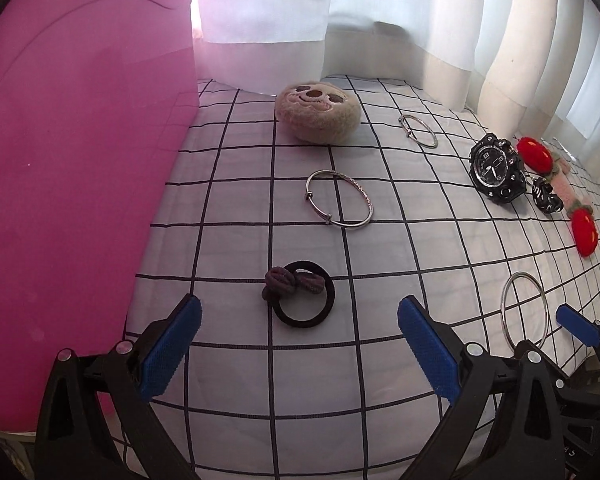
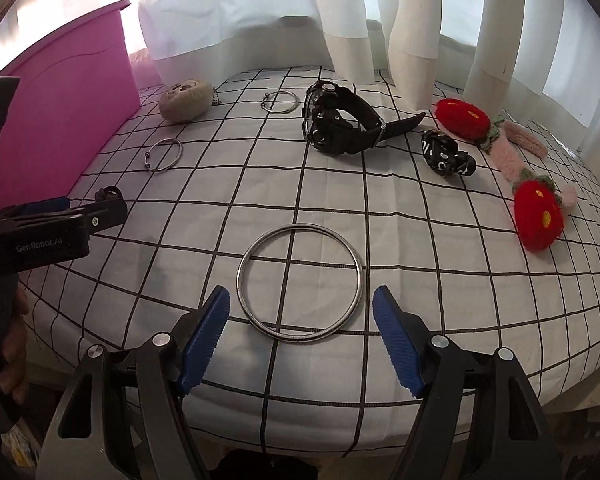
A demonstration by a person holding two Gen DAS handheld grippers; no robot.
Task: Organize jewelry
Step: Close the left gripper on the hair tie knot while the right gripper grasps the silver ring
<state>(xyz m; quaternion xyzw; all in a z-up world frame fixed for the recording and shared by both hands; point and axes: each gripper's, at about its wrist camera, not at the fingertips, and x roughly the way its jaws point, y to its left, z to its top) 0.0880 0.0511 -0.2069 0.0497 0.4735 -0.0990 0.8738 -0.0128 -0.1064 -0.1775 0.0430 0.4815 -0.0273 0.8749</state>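
A black hair tie with a knotted bow [image 1: 300, 294] lies on the checked cloth just ahead of my left gripper [image 1: 300, 318], whose blue-padded jaws stand open with nothing between them. A large plain silver bangle [image 2: 299, 282] lies right in front of my right gripper [image 2: 301, 312], also open and empty. Farther back lie a thin silver bangle [image 1: 339, 199], a smaller silver ring bangle [image 1: 418, 130], a black wristwatch [image 2: 340, 120] and a small black patterned hair tie [image 2: 446, 154]. A pink box [image 2: 64, 116] stands at the left.
A beige plush face charm [image 1: 317, 112] sits near the back, by white curtains [image 2: 260, 12]. A pink hair clip with red knitted flowers [image 2: 516, 160] lies at the right. The pink box wall [image 1: 72, 160] fills the left. A hand [image 2: 8, 360] holds the left gripper's handle.
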